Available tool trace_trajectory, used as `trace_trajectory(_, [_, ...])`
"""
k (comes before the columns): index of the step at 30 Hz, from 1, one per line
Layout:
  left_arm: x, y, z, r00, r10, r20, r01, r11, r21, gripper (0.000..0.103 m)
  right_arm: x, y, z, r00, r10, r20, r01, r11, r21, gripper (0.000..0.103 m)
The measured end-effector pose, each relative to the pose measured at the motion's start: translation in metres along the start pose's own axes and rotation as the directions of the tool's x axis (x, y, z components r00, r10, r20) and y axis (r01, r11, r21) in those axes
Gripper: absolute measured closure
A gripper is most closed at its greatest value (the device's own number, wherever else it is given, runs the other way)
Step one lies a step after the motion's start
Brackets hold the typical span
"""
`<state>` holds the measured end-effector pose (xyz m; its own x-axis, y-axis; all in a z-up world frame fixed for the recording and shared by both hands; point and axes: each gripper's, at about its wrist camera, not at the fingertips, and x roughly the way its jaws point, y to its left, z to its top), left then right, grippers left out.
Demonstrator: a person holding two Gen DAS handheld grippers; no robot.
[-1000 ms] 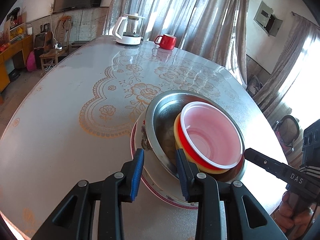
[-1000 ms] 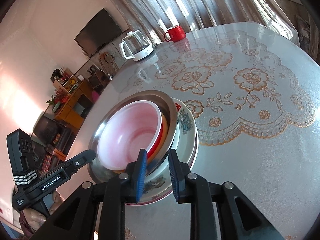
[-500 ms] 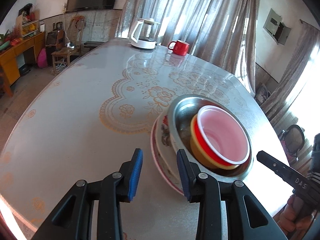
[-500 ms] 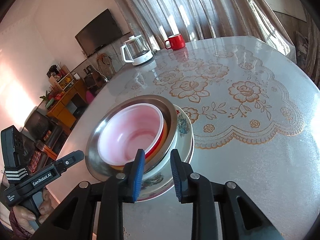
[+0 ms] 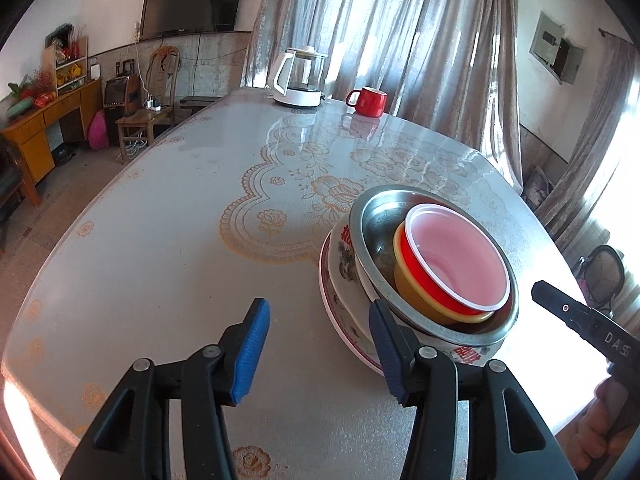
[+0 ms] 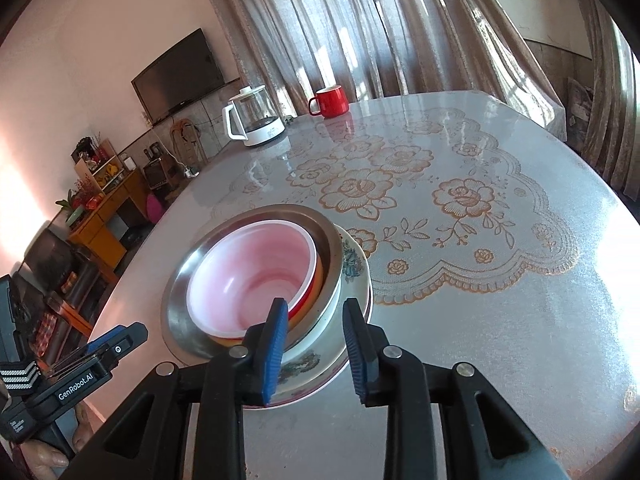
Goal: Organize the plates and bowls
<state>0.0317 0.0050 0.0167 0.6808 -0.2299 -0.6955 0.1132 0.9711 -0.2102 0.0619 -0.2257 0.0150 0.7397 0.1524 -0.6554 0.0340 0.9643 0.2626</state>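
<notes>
A stack stands on the table: a patterned plate [image 5: 344,316], a patterned bowl [image 5: 344,264], a steel bowl [image 5: 376,220], a yellow bowl [image 5: 404,276] and a red bowl [image 5: 460,256] with a pale pink inside. My left gripper [image 5: 316,340] is open and empty, just left of the stack. In the right wrist view the same stack shows the steel bowl [image 6: 188,272], red bowl [image 6: 256,268] and plate [image 6: 360,276]. My right gripper [image 6: 314,340] is open, its fingers astride the near rims without gripping.
A white kettle [image 5: 300,80] and a red mug [image 5: 368,102] stand at the table's far end. The lace-patterned table [image 5: 160,240] spreads left of the stack. Chairs and a wooden cabinet [image 5: 36,132] stand beyond its left edge.
Both grippers have let go of the stack's rims and opened. The left gripper has pulled back and to the left; the right has drawn back slightly. The stack rests on the table.
</notes>
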Motion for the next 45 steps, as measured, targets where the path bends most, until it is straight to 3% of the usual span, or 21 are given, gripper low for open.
trace_trajectory(10, [-0.008, -0.006, -0.002, 0.995, 0.075, 0.058, -0.077, 0.996, 0.039, 0.028, -0.01, 0.017, -0.007, 0.994, -0.081, 0.079, 0.086, 0.995, -0.057, 0.072])
trace_trajectory(17, [-0.008, -0.013, -0.005, 0.991, 0.107, 0.082, -0.112, 0.992, 0.061, 0.019, -0.016, 0.028, -0.01, 0.986, -0.117, 0.121, 0.13, 0.986, -0.103, 0.069])
trace_trajectory(19, [-0.008, -0.015, -0.004, 0.989, 0.121, 0.089, -0.127, 0.99, 0.063, 0.008, -0.017, 0.03, -0.011, 0.984, -0.122, 0.126, 0.136, 0.985, -0.108, 0.068])
trace_trajectory(24, [-0.011, -0.019, -0.002, 0.984, 0.131, 0.118, -0.14, 0.987, 0.073, 0.0, -0.014, 0.032, -0.011, 0.983, -0.132, 0.128, 0.147, 0.983, -0.113, 0.067])
trace_trajectory(45, [-0.007, -0.021, -0.001, 0.969, 0.206, 0.135, -0.215, 0.975, 0.053, 0.0, -0.009, 0.035, -0.01, 0.98, -0.136, 0.143, 0.154, 0.98, -0.124, 0.067])
